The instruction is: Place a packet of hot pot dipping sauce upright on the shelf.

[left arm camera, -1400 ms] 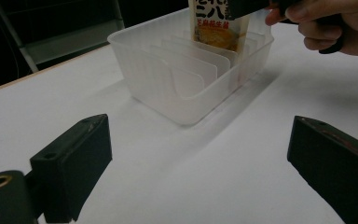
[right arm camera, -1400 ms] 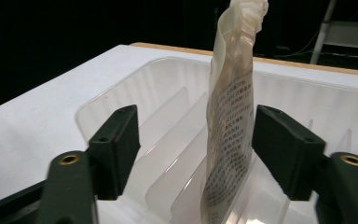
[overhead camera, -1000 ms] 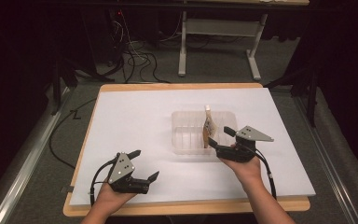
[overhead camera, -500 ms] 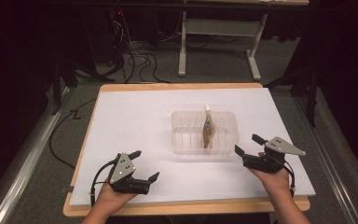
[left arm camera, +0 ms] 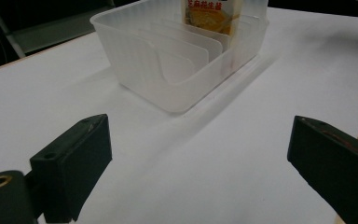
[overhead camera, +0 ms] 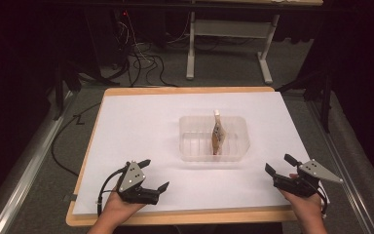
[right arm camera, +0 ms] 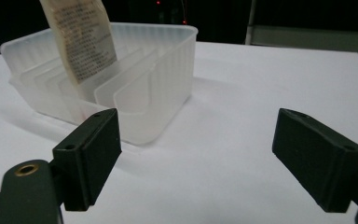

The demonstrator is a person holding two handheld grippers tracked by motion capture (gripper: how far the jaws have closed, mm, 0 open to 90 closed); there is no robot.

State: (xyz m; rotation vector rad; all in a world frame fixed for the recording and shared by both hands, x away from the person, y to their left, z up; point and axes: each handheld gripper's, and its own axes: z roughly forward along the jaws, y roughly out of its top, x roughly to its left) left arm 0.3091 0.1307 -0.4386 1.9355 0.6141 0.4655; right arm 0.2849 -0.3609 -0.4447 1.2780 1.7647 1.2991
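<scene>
Translucent plastic, ribbed: one divider tray (overhead camera: 189, 146), standing a little right of centre on the white sheet (overhead camera: 126, 126) that covers the wooden table (overhead camera: 190, 90). We count several upright partitions inside it (the exact number we cannot tell through the frosted walls). One packet (overhead camera: 217, 134), tan with printed text, stands on edge in a slot toward the tray's right half, leaning slightly, its top rising above the rim. In the left gripper view its printed yellow face (left arm camera: 213, 14) shows; in the right gripper view, its text-covered back (right arm camera: 81, 35).

Grippers, two. The left gripper (overhead camera: 156, 174) rests at the near left of the sheet, jaws apart, nothing between them. The right gripper (overhead camera: 280, 164) sits at the near right, beside the sheet's right edge, jaws likewise spread wide and empty. Both are well apart from the tray.

Step in hand, as we judge it: the packet is seated and both hands are parked clear. To do this well we would keep both grippers low and away from the tray, so that no jaw or trailing cable brushes the light plastic wall and tips the packet out of its slot. Should the packet lean further, a gentle pinch near its top edge, lifting straight up along the slot, would serve better than pushing sideways.

Hands, two; tray, one; packet, one; sheet, one.
</scene>
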